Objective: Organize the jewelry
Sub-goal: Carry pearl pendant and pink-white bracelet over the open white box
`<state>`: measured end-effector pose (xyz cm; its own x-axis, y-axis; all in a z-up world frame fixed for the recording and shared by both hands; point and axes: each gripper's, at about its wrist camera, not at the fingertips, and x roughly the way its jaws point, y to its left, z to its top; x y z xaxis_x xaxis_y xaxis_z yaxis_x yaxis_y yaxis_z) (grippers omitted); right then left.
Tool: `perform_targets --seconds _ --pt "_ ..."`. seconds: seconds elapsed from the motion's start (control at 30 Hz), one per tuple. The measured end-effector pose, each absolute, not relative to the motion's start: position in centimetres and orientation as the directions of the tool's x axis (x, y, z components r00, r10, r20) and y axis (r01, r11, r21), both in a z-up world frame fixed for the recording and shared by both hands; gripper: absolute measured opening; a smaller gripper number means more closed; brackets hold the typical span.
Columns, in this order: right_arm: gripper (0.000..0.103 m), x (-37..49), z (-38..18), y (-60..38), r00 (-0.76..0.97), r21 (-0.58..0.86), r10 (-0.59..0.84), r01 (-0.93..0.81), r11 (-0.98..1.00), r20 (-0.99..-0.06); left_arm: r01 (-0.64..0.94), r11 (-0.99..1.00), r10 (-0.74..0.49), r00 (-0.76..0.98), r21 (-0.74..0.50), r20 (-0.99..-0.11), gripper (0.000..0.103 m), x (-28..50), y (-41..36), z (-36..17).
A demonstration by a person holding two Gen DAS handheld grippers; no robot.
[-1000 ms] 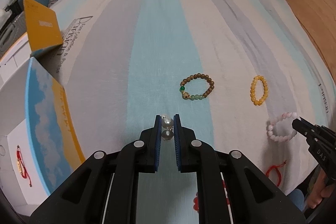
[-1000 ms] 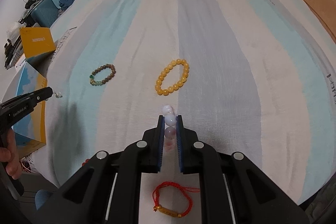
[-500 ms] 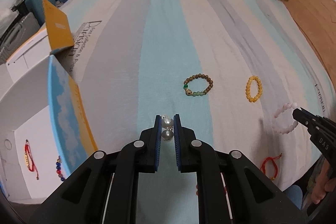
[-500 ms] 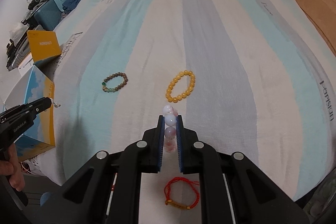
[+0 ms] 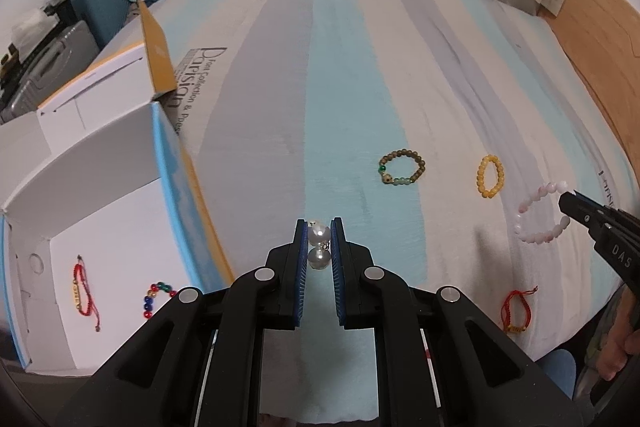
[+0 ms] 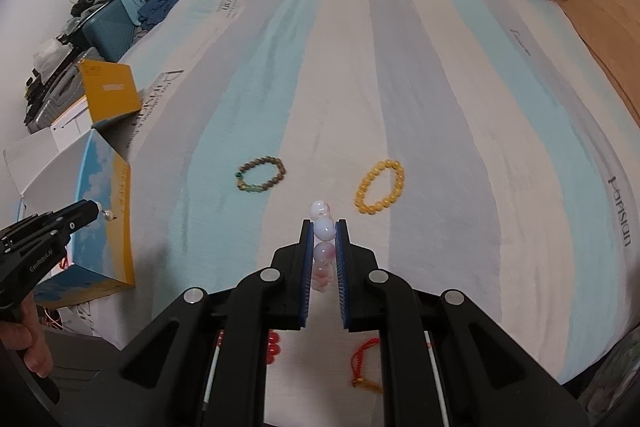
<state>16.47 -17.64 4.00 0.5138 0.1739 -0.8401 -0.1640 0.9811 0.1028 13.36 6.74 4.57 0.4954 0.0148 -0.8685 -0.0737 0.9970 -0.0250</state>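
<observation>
My left gripper [image 5: 319, 245] is shut on a pearl piece [image 5: 319, 235] of two white beads, held above the striped bed near the open white box [image 5: 100, 187]. My right gripper [image 6: 324, 237] is shut on a pink bead bracelet [image 6: 322, 229], which hangs as a loop [image 5: 540, 215] in the left wrist view. On the bed lie a brown-and-green bead bracelet [image 5: 402, 167], a yellow bead bracelet [image 5: 489, 175] and a red cord bracelet [image 5: 516, 309]. Inside the box rest a red cord bracelet [image 5: 82, 287] and a multicolour bead bracelet [image 5: 156, 297].
The box stands beside the bed's left edge, its yellow flap [image 5: 156, 51] raised. A teal suitcase [image 6: 108, 31] and clutter sit at the far left. Wooden floor [image 5: 592, 39] lies to the right. A hand [image 6: 28, 339] holds the left gripper's handle. Red beads [image 6: 273, 347] lie near the bed's front edge.
Both grippers have risen with their pieces still held. The left one has shifted toward the box, whose inside with two bracelets has come into view.
</observation>
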Motion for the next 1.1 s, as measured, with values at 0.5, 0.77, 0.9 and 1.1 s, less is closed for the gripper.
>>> perform_targets --seconds 0.5,0.77,0.9,1.1 --pt "0.010 15.6 7.4 -12.1 0.540 0.079 0.201 -0.240 0.968 -0.817 -0.131 0.991 0.052 0.525 -0.020 -0.850 0.011 10.5 11.5 6.9" --pt "0.010 15.0 8.7 -8.2 0.545 0.073 0.232 -0.297 0.952 -0.806 -0.172 0.985 0.081 0.531 -0.014 -0.843 0.011 9.0 14.7 7.9" --pt "0.010 14.9 9.1 -6.3 0.542 0.072 0.249 -0.325 0.943 -0.803 -0.198 0.980 0.097 0.531 -0.013 -0.842 0.011 8.5 16.6 8.2" --pt "0.010 14.7 9.7 -3.2 0.537 0.068 0.274 -0.372 0.926 -0.798 -0.238 0.971 0.120 0.528 -0.010 -0.840 0.011 7.4 19.3 8.5"
